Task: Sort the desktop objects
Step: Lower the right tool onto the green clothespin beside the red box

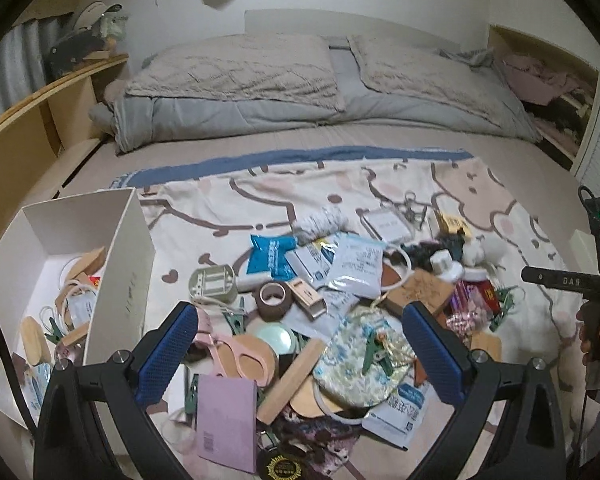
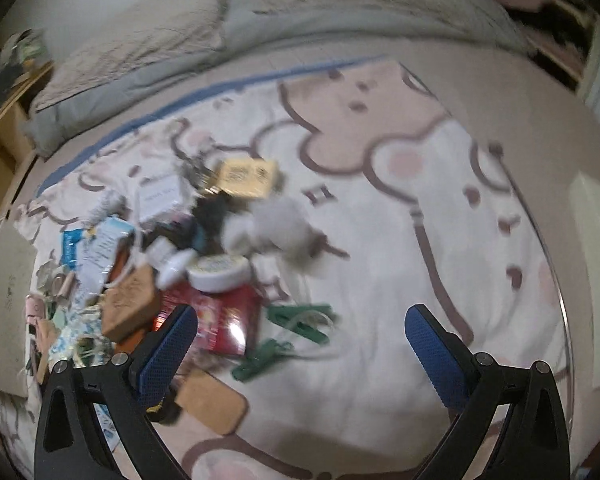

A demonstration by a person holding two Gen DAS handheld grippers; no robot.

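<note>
One white box (image 1: 120,264); two grey pillows (image 1: 240,68); one brown tape roll (image 1: 274,298); one pink scissors (image 1: 236,354); one purple notepad (image 1: 226,420); one floral pouch (image 1: 360,364); at least three green clothespins (image 2: 300,322) in the right wrist view; one white-lidded jar (image 2: 219,272); one red packet (image 2: 228,316).

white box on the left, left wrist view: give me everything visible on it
The white box looks like stiff cardboard, rectangular, open-topped with no lid in view, standing upright on the patterned blanket at the left edge of the clutter pile. Its tall right wall faces the pile and carries faint small marks. Inside lie already sorted bits: wooden pieces, a round wooden disc, a green clip, white loops and a packet. The left gripper hangs open beside it, not touching.
</note>
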